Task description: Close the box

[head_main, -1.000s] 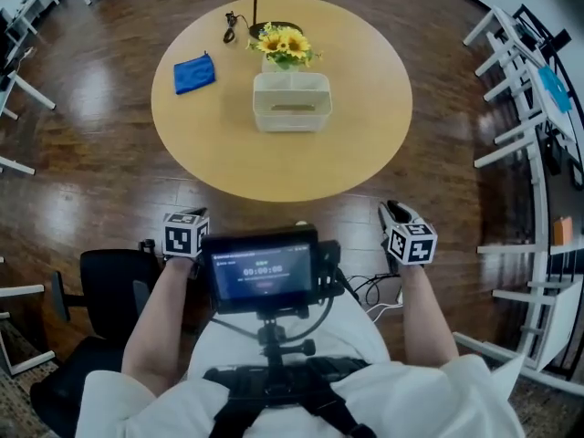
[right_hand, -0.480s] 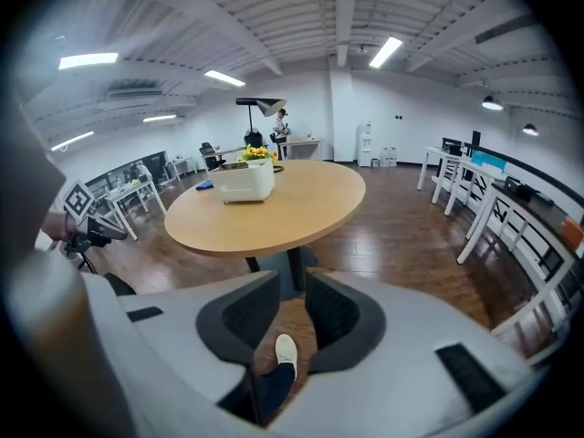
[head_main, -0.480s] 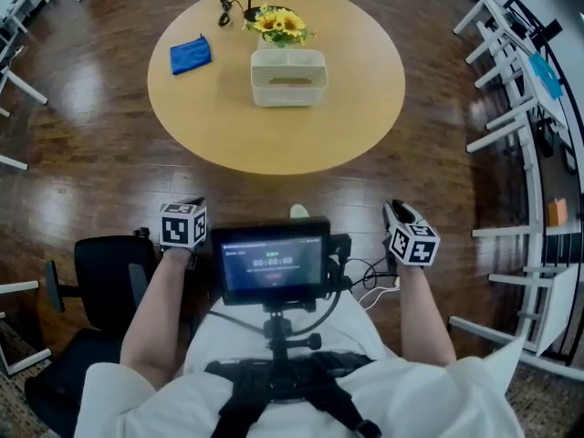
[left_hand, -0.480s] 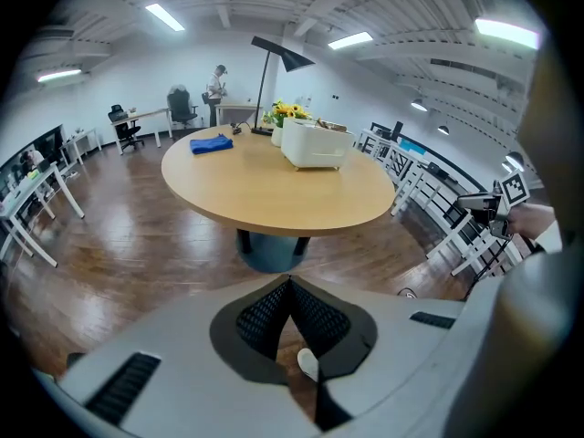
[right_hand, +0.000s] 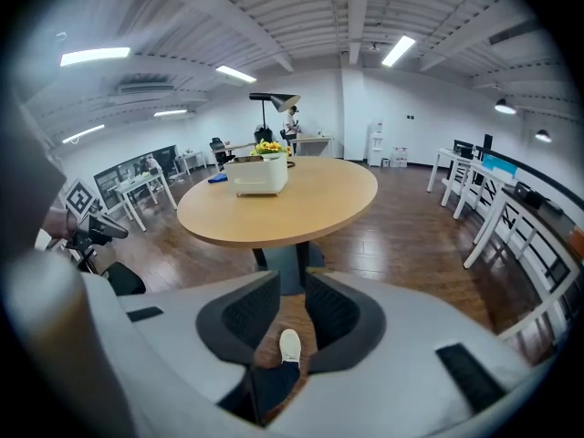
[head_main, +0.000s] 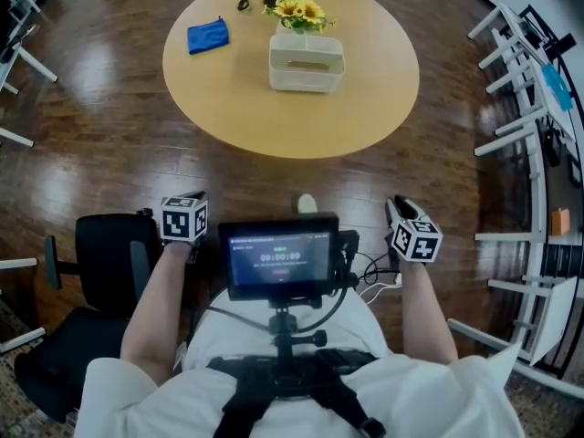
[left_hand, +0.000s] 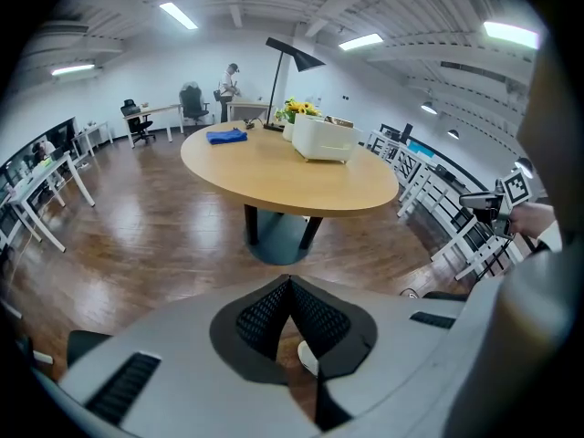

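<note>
Box [head_main: 307, 63] too small to tell if shut

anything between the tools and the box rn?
Nothing visible. The left tool and right tool are short of the table; only floor and bare tabletop lie before the box. The flowers stand behind it, the blue cloth off to its left.

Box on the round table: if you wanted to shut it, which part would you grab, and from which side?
Probably the lid, by its free top rim. It seems to stand open along the far edge of the box. Come from the near side and from above: the flowers crowd the back, while nothing stands on the table in front of the box. From this distance the lid's exact tilt is hard to tell.
</note>
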Tool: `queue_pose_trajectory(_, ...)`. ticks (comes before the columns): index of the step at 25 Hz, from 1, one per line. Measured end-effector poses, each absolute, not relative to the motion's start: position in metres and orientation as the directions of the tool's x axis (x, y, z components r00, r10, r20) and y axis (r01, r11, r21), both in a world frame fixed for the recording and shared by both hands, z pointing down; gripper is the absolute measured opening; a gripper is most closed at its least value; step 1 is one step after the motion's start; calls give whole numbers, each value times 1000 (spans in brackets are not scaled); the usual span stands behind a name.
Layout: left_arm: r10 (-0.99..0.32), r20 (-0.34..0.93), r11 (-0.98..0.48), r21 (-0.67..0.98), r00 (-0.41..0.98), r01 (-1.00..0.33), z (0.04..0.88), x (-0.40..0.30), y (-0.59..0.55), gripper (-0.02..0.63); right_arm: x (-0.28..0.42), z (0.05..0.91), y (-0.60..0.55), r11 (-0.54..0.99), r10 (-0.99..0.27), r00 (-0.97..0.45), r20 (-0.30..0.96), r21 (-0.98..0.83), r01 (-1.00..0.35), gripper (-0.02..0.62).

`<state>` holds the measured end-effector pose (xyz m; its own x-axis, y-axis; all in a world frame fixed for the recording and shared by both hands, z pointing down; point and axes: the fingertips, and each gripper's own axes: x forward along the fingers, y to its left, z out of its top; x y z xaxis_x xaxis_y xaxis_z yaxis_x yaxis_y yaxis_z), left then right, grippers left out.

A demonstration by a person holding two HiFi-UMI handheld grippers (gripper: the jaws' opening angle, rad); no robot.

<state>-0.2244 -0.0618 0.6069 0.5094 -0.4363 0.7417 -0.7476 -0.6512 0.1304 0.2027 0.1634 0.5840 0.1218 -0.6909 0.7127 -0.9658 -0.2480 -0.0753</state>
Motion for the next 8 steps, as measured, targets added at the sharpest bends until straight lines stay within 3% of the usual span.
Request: queue_pose_trajectory(8,-440,745,-638,133,501,-759,604,-232,-51,-6,200,581,164,-235,-690,112,715,-75,-969,89)
